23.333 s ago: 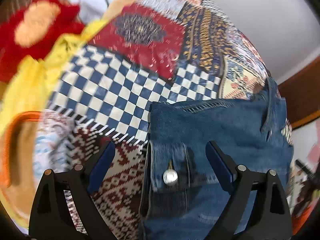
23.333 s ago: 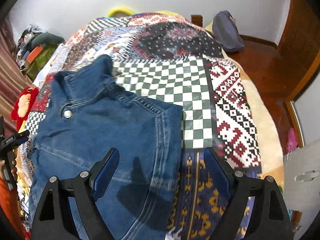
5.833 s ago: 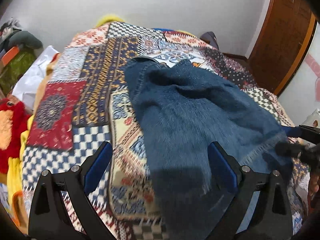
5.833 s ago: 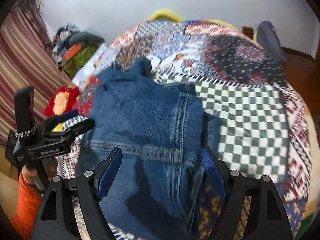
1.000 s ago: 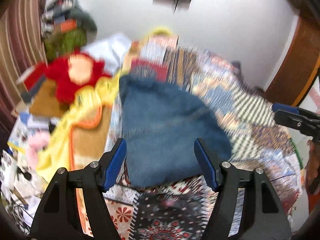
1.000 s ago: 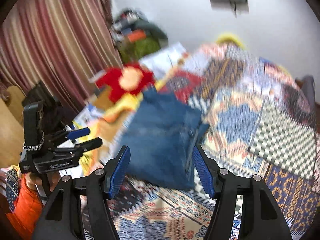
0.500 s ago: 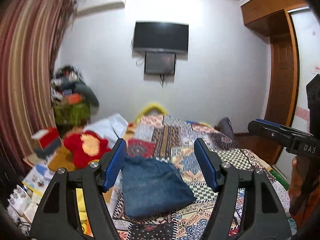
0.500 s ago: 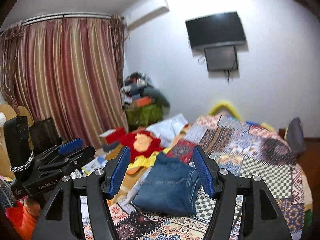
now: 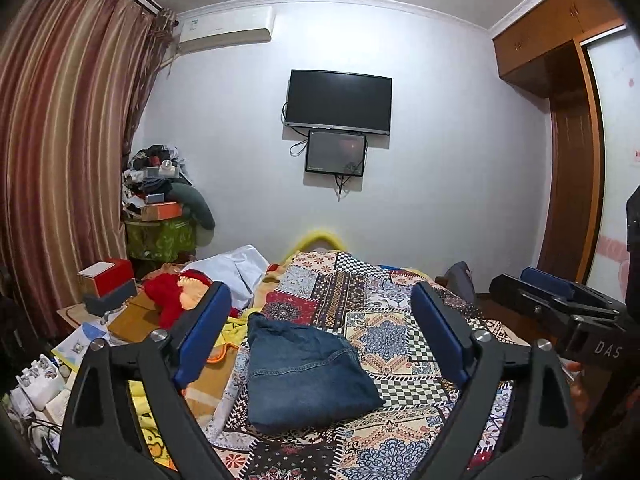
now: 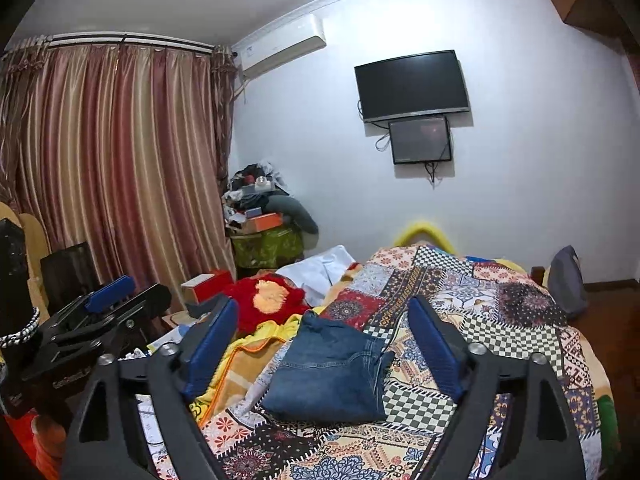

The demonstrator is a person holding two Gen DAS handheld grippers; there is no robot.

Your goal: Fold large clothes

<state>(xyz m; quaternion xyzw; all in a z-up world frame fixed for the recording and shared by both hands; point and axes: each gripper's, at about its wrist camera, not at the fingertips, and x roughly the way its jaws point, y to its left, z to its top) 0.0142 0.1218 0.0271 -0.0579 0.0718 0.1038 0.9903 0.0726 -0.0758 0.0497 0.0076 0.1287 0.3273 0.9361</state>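
The denim garment (image 9: 304,372) lies folded into a thick blue bundle on the patchwork quilt (image 9: 384,340) that covers the bed, near the quilt's left side, with nothing touching it. Both tools are held back from the bed and point across it toward the far wall. The left gripper (image 9: 320,340) has its jaws opening, blue pads spread wide, with only air between them and the bundle lying well beyond. The right gripper (image 10: 322,342) is the same: its jaws are opening, wide apart, with nothing between them. From the left camera the right gripper shows at the right edge, and white letters reading "DAS" can be made out on its black body; the rest of the word runs out of view. From the right camera the left gripper shows at the lower left with pale lettering on its side, too small and dark to read. A red plush toy (image 10: 268,296) lies beside the bed on the left, by a yellow blanket (image 10: 256,340). On the white wall hang a dark television (image 9: 338,102) with a smaller screen (image 9: 335,153) under it; any print on them is too small to read, as is the label on the air conditioner (image 9: 226,28)
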